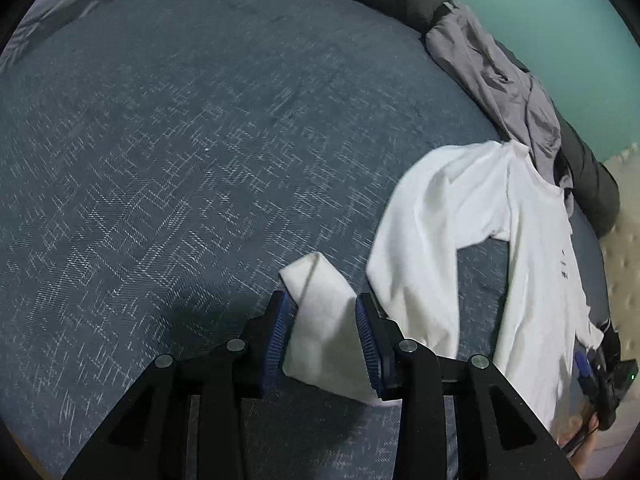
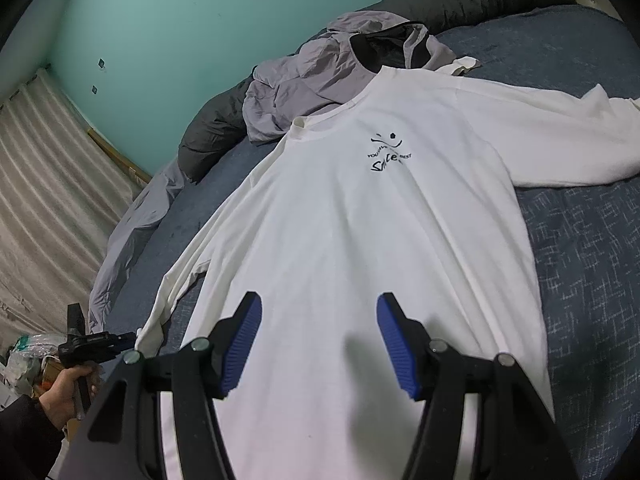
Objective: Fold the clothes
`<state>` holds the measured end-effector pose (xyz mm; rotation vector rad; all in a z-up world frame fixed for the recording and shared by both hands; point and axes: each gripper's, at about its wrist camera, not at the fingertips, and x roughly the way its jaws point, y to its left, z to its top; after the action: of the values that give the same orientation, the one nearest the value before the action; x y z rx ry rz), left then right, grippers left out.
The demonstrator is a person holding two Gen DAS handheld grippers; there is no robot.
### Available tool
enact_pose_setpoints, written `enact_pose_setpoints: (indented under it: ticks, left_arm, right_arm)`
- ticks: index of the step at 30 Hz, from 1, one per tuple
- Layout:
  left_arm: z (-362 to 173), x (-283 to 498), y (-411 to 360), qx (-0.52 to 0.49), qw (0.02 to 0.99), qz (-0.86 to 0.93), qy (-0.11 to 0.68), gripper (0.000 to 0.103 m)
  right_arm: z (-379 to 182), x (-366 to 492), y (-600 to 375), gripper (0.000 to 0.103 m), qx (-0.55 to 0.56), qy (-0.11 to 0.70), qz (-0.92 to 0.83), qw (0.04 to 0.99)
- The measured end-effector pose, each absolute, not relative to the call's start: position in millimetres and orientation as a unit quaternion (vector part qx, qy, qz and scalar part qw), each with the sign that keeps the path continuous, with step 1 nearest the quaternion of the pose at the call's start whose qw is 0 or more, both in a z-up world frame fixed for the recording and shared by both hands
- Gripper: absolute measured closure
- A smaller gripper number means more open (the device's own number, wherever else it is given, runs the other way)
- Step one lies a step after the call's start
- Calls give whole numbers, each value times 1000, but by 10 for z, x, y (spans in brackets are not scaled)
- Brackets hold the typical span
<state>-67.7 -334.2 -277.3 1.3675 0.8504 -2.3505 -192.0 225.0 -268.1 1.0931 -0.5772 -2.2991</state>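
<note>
A white long-sleeve shirt (image 2: pixel 360 240) lies face up on the blue bed cover (image 1: pixel 180 140), its black chest print towards the far end. In the left wrist view the shirt (image 1: pixel 532 248) is at the right, and one sleeve bends down to a cuff (image 1: pixel 320 320). That cuff lies slack between the blue pads of my left gripper (image 1: pixel 322 300), whose jaws stand apart and do not squeeze it. My right gripper (image 2: pixel 318 300) hovers open over the shirt's lower body with nothing pinched. The other sleeve (image 2: pixel 580 140) stretches out to the right.
A crumpled grey garment (image 2: pixel 304 80) and a dark rolled duvet (image 2: pixel 208 140) lie at the shirt's collar end against the teal wall. A curtain (image 2: pixel 48 200) hangs at the left. A hand (image 2: pixel 68 388) holds the left gripper beside cluttered bags.
</note>
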Motion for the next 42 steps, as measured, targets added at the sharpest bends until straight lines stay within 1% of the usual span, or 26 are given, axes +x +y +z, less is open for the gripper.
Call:
enact_pose_setpoints:
  ticks: [5, 7, 9, 11, 14, 15, 16, 21, 24, 27, 29, 31, 32, 33, 36, 42]
  left_arm:
    - [-2869, -726, -3359, 478, 139, -813, 301, 65]
    - [-2890, -720, -3345, 481, 138, -813, 297, 69]
    - [-2896, -703, -3334, 483, 141, -813, 293, 90]
    - [-2834, -670, -3345, 479, 149, -818, 282, 97]
    - [-2633, -582, -3414, 466, 162, -829, 264, 99]
    - [-2568, -550, -3441, 462, 168, -832, 257, 102]
    - [-2498, -506, -3482, 458, 176, -834, 251, 103]
    - [-2135, -194, -3795, 425, 224, -842, 246, 103]
    - [-2114, -102, -3933, 432, 219, -837, 256, 103]
    - [-2215, -149, -3913, 443, 189, -833, 271, 103]
    - [-2311, -217, -3853, 450, 174, -830, 280, 100]
    - [-2416, -340, -3798, 458, 162, -826, 286, 85]
    - [-2457, -388, -3758, 461, 156, -826, 282, 68]
    - [-2497, -436, -3717, 465, 150, -827, 279, 58]
    - [-2636, -641, -3626, 478, 134, -823, 277, 57]
    - [-2839, -784, -3551, 497, 123, -812, 281, 57]
  right_arm:
    - [-2703, -1930, 2237, 42, 407, -212, -849, 263]
    - [-2708, -1929, 2237, 42, 406, -212, -849, 263]
    - [-2712, -1928, 2238, 42, 406, -213, -849, 262]
    - [-2711, -1927, 2242, 42, 406, -215, -849, 262]
    - [-2698, -1924, 2242, 42, 405, -215, -849, 264]
    - [-2693, -1925, 2244, 42, 404, -216, -848, 265]
    - [-2688, -1926, 2247, 42, 403, -217, -848, 266]
    - [-2674, -1925, 2272, 42, 401, -225, -848, 265]
    - [-2677, -1921, 2271, 42, 401, -226, -847, 265]
    - [-2682, -1919, 2248, 42, 403, -223, -847, 266]
    - [-2692, -1917, 2231, 42, 405, -219, -847, 266]
    - [-2708, -1914, 2216, 42, 407, -216, -847, 266]
    - [-2712, -1915, 2213, 42, 407, -215, -847, 266]
    - [-2713, -1916, 2213, 42, 407, -214, -847, 266]
    - [-2717, -1924, 2226, 42, 406, -215, -848, 264]
    - [-2750, -1942, 2219, 42, 411, -214, -846, 262]
